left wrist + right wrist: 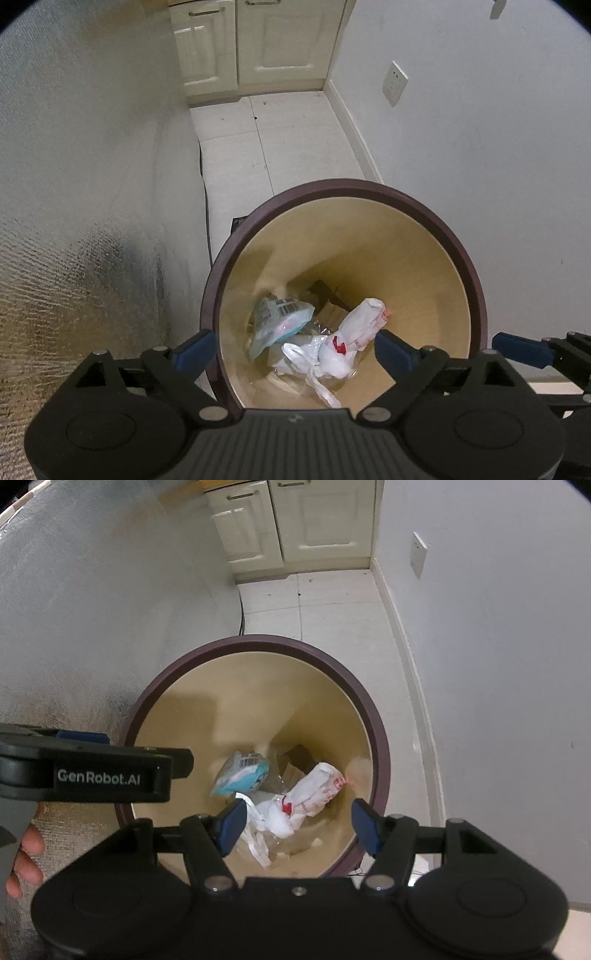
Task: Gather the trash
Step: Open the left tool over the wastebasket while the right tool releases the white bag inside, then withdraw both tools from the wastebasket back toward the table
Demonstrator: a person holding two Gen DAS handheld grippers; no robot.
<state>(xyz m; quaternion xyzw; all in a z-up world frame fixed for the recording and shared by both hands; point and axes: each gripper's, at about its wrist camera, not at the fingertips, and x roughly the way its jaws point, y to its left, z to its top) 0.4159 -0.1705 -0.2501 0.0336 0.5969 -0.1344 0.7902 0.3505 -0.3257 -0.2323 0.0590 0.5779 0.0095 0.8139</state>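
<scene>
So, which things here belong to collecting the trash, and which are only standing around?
Belong to the job:
- trash bin
- teal packet inside it
- white wrapper inside it
- left gripper, right gripper, both open and empty

Just there:
- cabinets
- wall socket

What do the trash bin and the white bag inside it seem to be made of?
Trash bin: probably plastic; smooth matte beige inner wall, dark brown rim, no seams visible. White bag: thin plastic film, it seems; crumpled, slightly glossy, with red print.
</scene>
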